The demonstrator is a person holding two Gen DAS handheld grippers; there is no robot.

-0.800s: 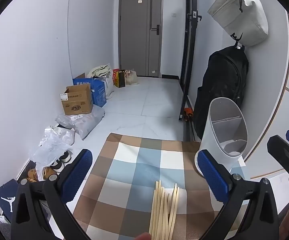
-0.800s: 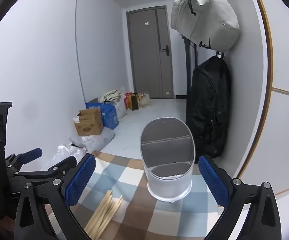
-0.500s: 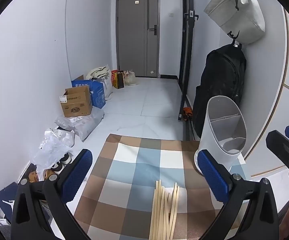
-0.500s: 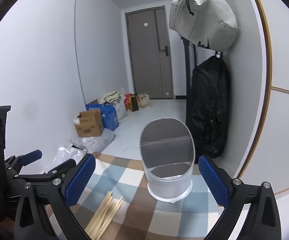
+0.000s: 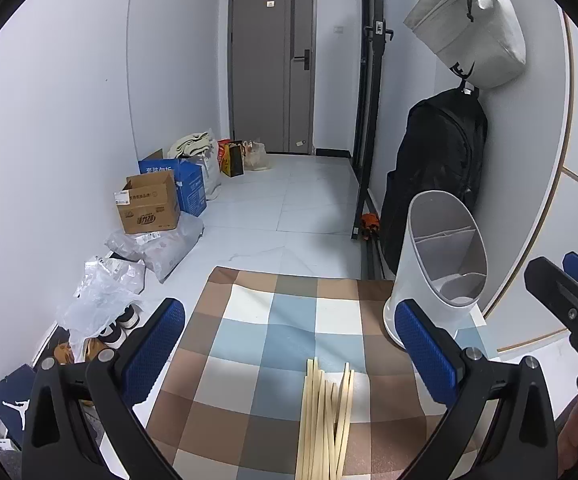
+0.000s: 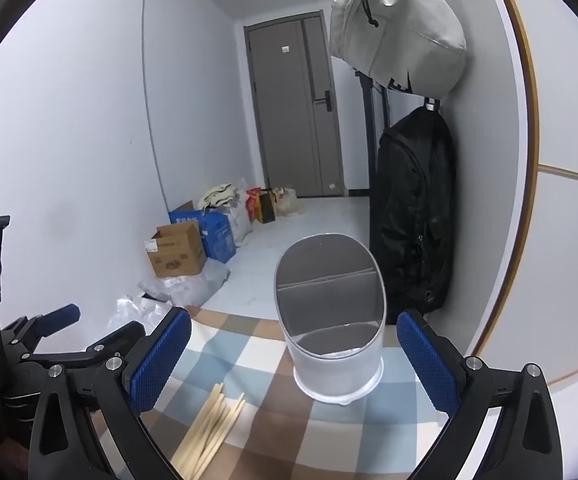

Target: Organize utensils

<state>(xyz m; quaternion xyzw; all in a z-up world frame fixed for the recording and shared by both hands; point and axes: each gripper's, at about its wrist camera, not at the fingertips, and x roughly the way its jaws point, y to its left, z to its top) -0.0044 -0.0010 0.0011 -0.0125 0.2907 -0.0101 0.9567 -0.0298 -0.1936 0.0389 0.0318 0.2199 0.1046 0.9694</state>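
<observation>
No chopstick is picked yet: both tongs, left tongs point(image 5: 287, 346) and right tongs point(image 6: 294, 360), are spread and empty. The chopsticks point(image 5: 323, 416) at the lower centre must be pinched next, probably for the holder point(image 6: 331, 320).

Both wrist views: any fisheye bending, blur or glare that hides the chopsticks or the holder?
Left wrist: strong barrel bending at the edges and a black corner vignette, yet the chopsticks and white utensil holder are sharp, evenly lit, no glare. Right wrist: same bending; the holder is sharp, the chopsticks slightly soft near the frame bottom.

A home entrance hallway: front door point(image 5: 269, 60), hung backpacks point(image 5: 437, 172), floor boxes point(image 5: 149, 206).
</observation>
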